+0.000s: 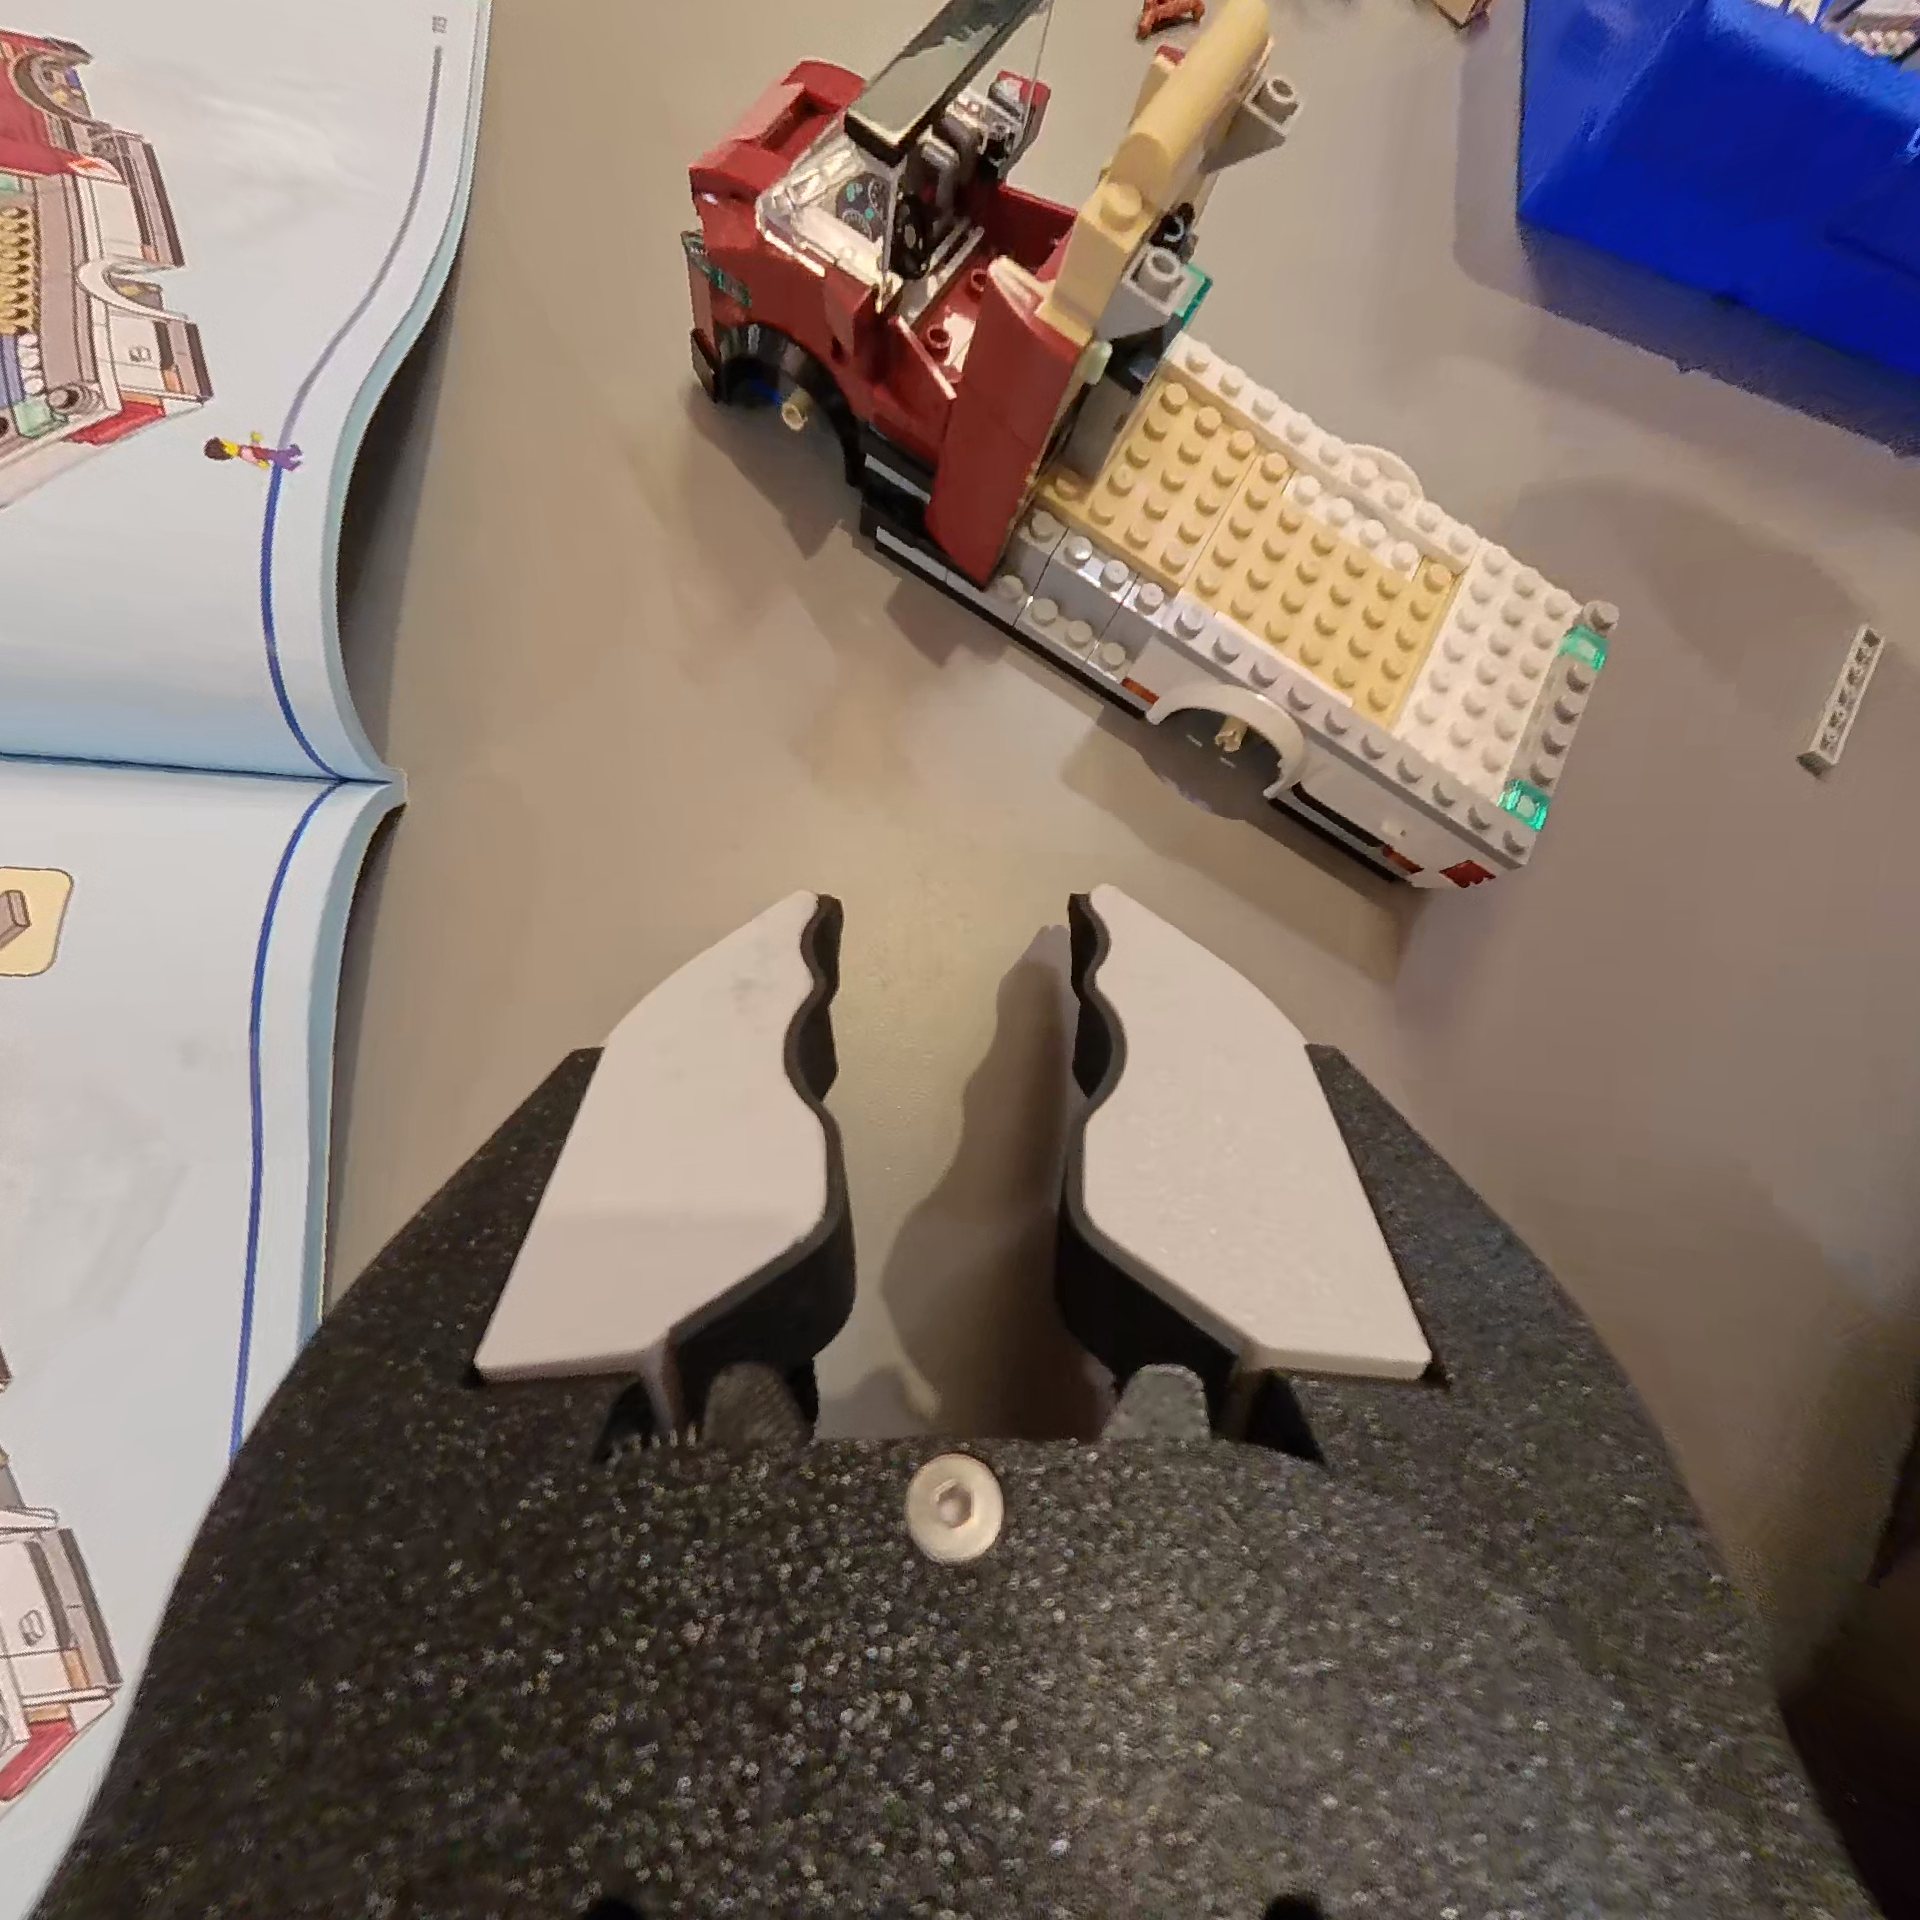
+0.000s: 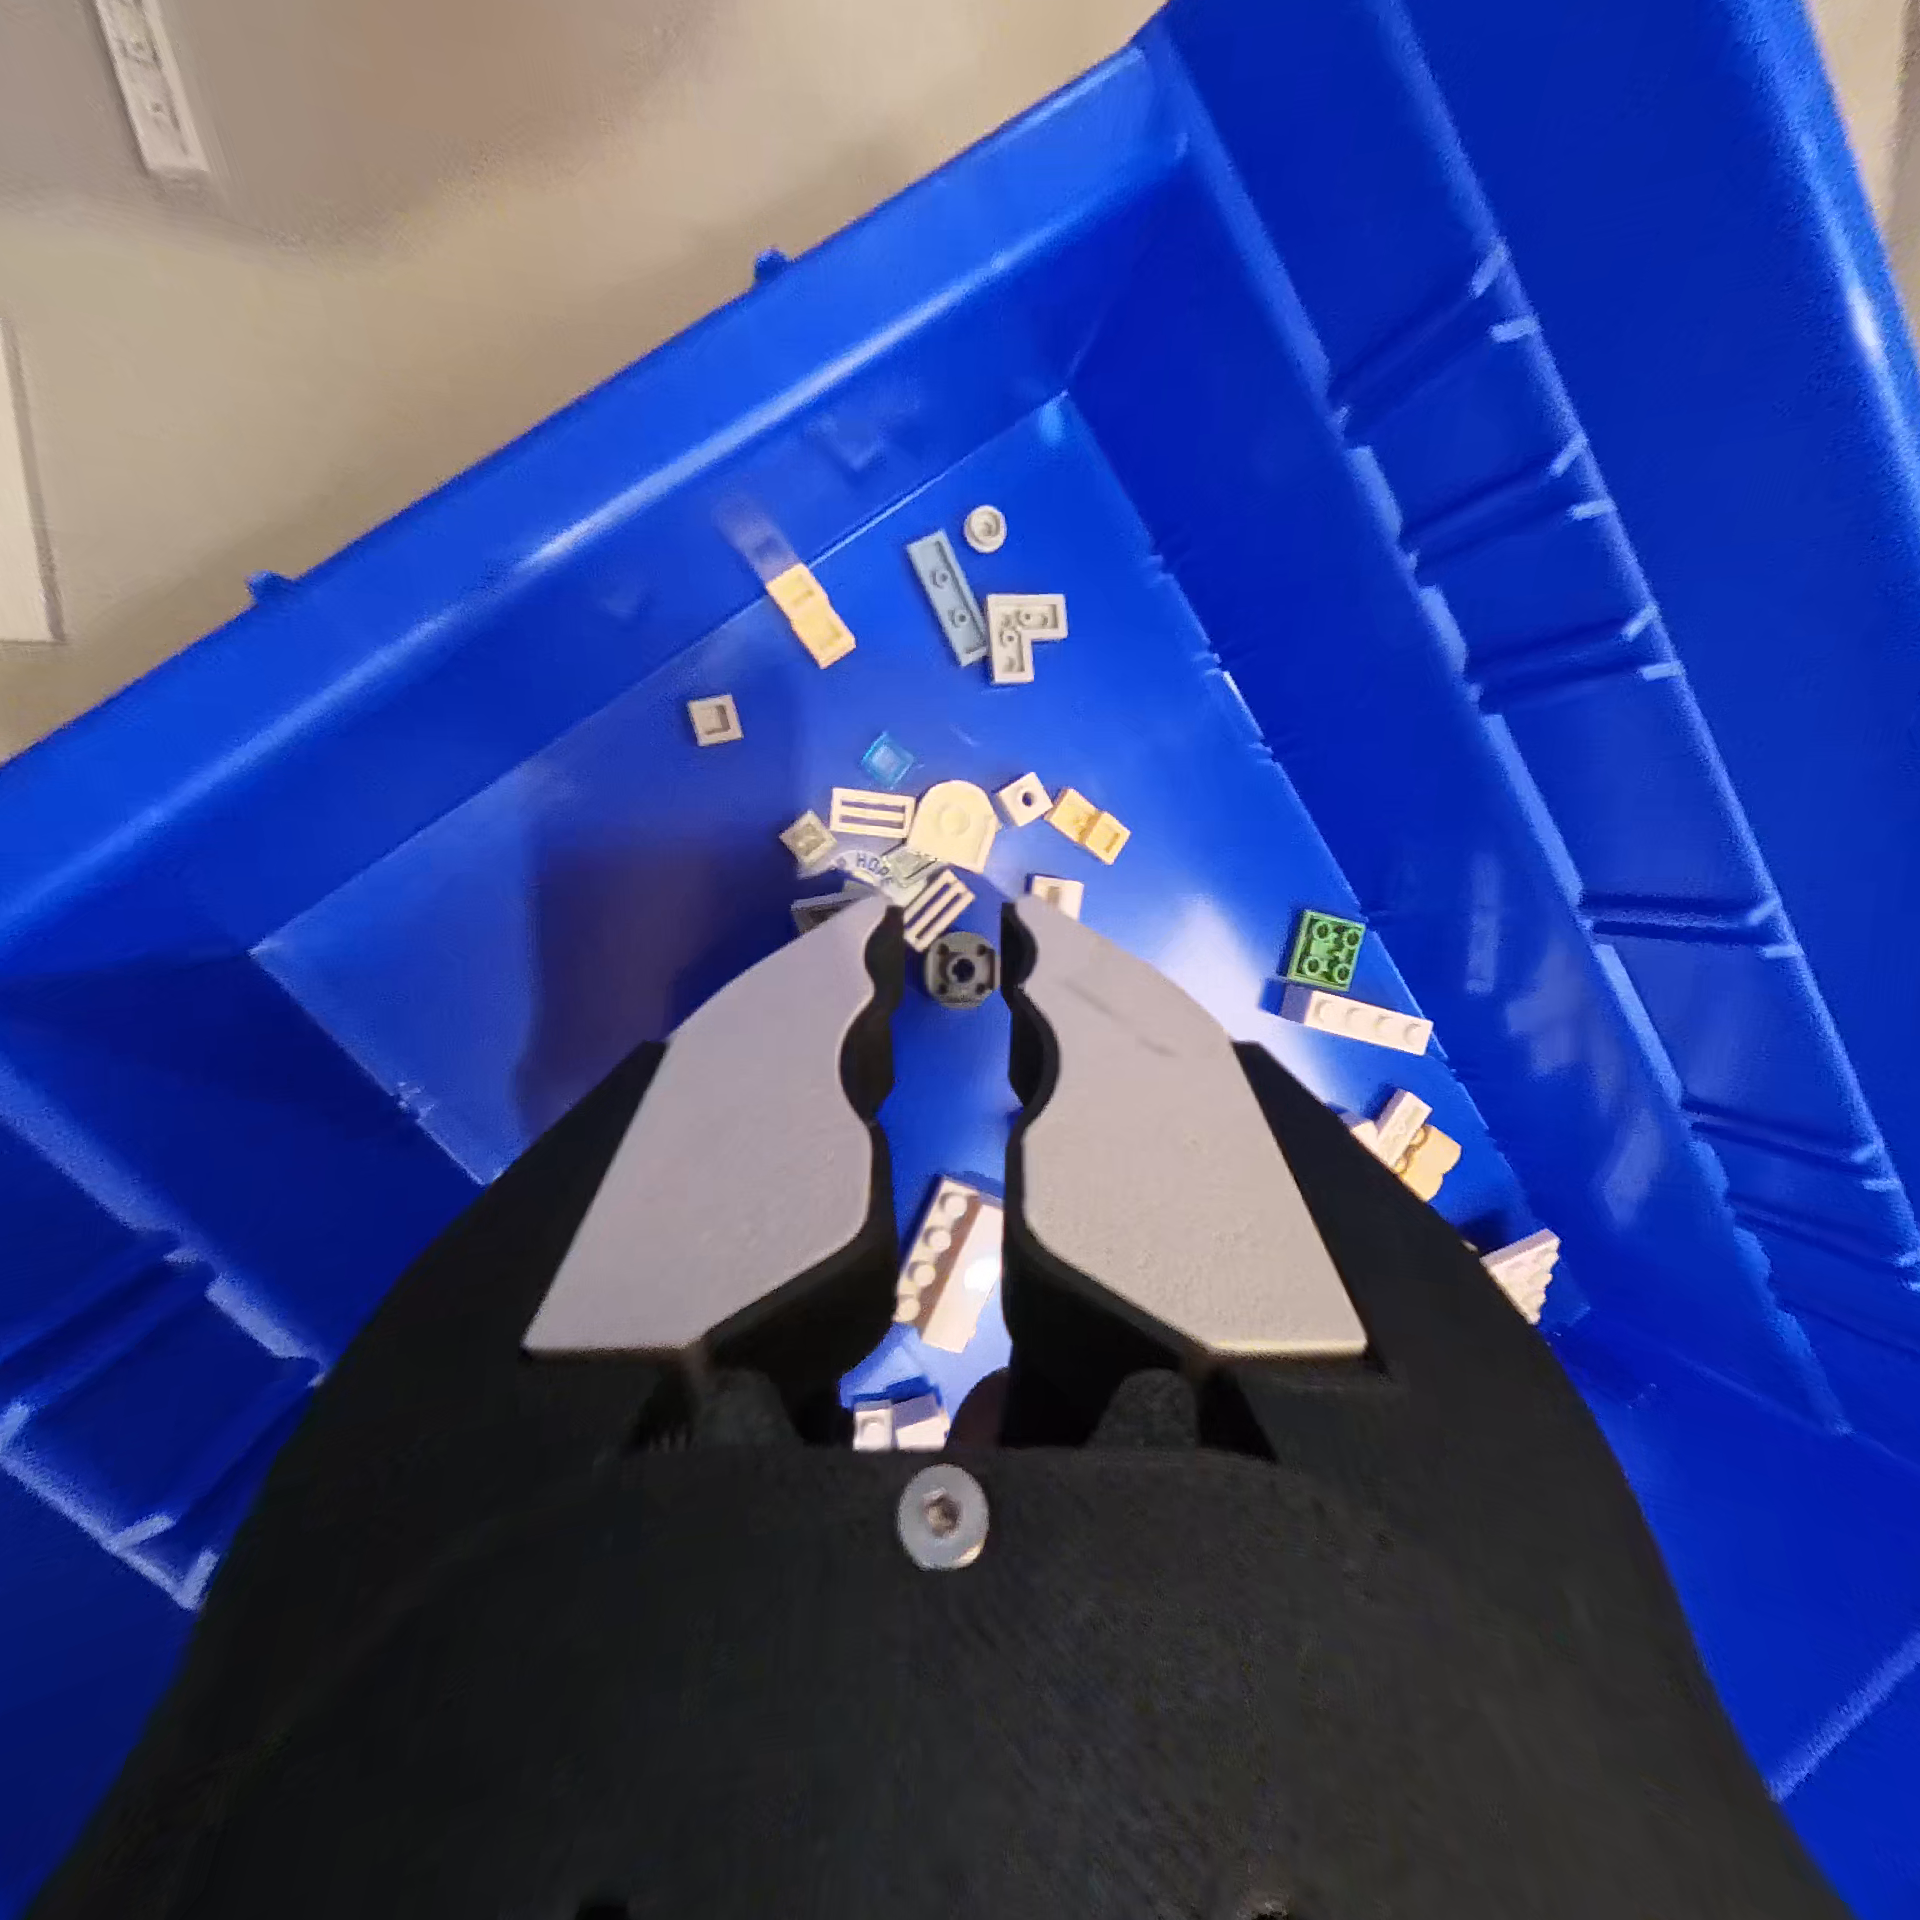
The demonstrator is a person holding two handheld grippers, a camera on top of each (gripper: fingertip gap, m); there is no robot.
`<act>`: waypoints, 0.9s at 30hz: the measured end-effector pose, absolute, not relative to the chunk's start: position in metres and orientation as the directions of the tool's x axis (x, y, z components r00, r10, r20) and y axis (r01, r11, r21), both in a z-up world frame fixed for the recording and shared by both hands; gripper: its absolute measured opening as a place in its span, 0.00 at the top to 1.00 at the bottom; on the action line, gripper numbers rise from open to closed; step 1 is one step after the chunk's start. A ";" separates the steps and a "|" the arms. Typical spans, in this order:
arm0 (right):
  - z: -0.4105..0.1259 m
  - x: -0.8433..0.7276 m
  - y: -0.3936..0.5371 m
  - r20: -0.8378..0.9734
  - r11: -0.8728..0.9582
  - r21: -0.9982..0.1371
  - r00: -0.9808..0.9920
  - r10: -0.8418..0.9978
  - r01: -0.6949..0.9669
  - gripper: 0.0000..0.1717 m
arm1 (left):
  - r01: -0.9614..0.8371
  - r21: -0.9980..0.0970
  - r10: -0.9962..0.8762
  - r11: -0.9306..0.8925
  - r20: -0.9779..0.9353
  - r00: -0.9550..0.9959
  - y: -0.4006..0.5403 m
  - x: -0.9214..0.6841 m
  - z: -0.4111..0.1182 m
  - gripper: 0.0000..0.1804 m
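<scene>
Counting from my post: one toy truck (image 1: 1091, 447), one open booklet (image 1: 156, 623), one blue bin (image 2: 623, 499) of loose bricks. My left claw (image 1: 954, 914) gapes wide, bare, over the table (image 1: 623, 675). My right claw (image 2: 948, 920) stands narrowly parted around a dark round piece (image 2: 961, 971); whether the pads press it I cannot tell

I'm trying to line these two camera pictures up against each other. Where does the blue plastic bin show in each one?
Left wrist view: the blue bin sits in the top right corner, beyond the brick-built truck, cut off by the edge.
Right wrist view: the blue bin fills most of the frame, loose bricks scattered on its floor.
Shared landmark: the grey tabletop the bin stands on.
</scene>
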State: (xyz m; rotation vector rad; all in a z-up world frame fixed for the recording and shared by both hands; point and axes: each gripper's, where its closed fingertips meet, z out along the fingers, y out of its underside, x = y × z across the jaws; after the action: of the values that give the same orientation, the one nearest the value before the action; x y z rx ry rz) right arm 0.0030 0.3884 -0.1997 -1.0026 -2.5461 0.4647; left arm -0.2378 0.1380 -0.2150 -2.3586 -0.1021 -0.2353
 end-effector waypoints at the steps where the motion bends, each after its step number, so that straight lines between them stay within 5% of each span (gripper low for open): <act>1: -0.200 0.003 0.386 0.197 0.691 -0.425 -0.685 0.701 0.585 0.90 | 0.145 -0.684 0.008 -0.715 0.200 0.980 0.138 -0.238 -0.215 0.76; 27: -0.219 -0.022 0.382 0.039 0.658 -0.348 -0.691 0.722 0.668 0.90 | 0.157 -0.681 0.025 -0.715 0.199 0.980 0.138 -0.241 -0.215 0.79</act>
State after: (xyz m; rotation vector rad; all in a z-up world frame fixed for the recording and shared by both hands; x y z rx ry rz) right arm -0.0223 0.3823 -0.2186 -1.1416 -2.6989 0.4620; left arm -0.2408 0.1384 -0.2155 -2.3602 -0.1265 -0.2254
